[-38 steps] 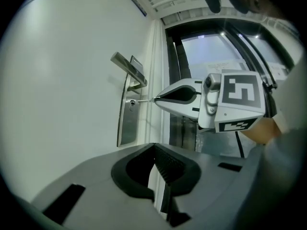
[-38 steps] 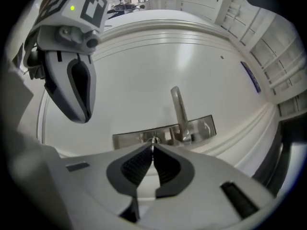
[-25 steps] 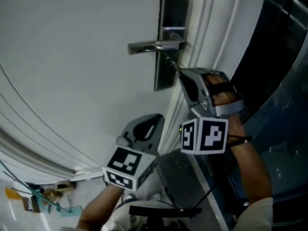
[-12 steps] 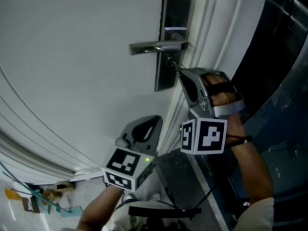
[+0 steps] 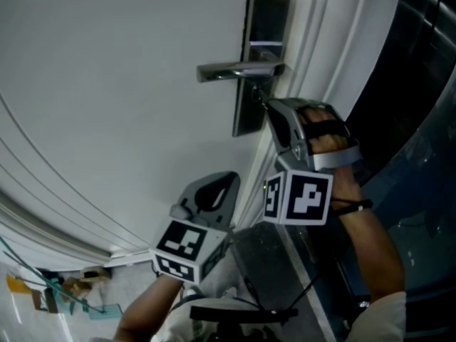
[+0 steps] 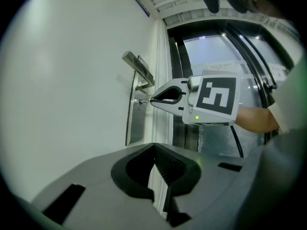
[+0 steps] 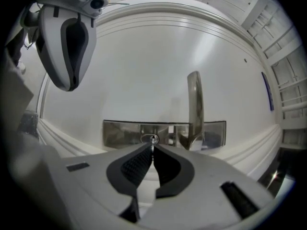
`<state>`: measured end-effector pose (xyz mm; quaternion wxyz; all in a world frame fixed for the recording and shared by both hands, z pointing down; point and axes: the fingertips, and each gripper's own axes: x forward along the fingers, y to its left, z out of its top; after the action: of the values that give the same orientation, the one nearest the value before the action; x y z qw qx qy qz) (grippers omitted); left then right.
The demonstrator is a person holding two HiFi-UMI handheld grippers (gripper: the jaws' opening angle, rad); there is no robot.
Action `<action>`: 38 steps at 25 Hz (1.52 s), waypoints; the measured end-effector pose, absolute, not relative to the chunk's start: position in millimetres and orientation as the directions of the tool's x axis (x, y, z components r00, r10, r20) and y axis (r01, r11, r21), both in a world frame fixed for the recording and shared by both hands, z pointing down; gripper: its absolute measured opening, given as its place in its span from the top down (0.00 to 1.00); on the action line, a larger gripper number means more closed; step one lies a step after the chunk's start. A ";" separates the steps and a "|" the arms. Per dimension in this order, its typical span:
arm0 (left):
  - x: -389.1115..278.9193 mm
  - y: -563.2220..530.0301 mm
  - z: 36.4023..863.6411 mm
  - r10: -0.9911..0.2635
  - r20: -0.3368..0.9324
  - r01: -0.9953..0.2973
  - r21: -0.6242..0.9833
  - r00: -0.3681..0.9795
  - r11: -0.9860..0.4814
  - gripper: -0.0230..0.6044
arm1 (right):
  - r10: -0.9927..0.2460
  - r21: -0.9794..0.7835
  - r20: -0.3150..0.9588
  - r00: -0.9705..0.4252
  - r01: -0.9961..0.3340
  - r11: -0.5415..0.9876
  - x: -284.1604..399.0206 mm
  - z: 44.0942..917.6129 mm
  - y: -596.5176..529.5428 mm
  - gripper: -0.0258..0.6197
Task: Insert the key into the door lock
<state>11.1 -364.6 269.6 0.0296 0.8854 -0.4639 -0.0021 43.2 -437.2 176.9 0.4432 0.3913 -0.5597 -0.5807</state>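
No readable text, number, brand anywhere (marker cube [image 5: 299, 198] bears only black-white square pattern).

Of the key [image 7: 152, 142], only a thin sliver visible at the pinched tips of the right gripper [image 7: 152, 148]; depth inside the keyhole [image 7: 149, 138] too small to judge. In the head view, keyhole too small and dim to make out at the gripper's nose. Lower left, floor clutter [image 5: 53, 291]: blurred, unidentifiable, partly cut by the frame edge.

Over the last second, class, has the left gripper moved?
No. The left gripper stays put against the door moulding beside it in the head view.
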 end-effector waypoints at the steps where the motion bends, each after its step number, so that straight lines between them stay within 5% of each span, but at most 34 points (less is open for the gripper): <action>1: 9.3 -365.5 269.1 -0.824 0.021 -0.824 0.051 0.566 -0.564 0.95 | -0.953 0.997 0.045 -0.300 0.075 0.023 41.7 176.7 -438.8 0.93; 38: -2.2 -369.2 260.7 -0.834 0.012 -0.833 0.046 0.552 -0.551 0.95 | -0.959 0.998 0.001 -0.285 0.056 -0.015 27.9 178.1 -472.1 0.93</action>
<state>-2.2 -369.2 260.7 0.0233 0.8806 -0.4732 -0.0057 27.9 -472.1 178.1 0.4353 0.4101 -0.5504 -0.5826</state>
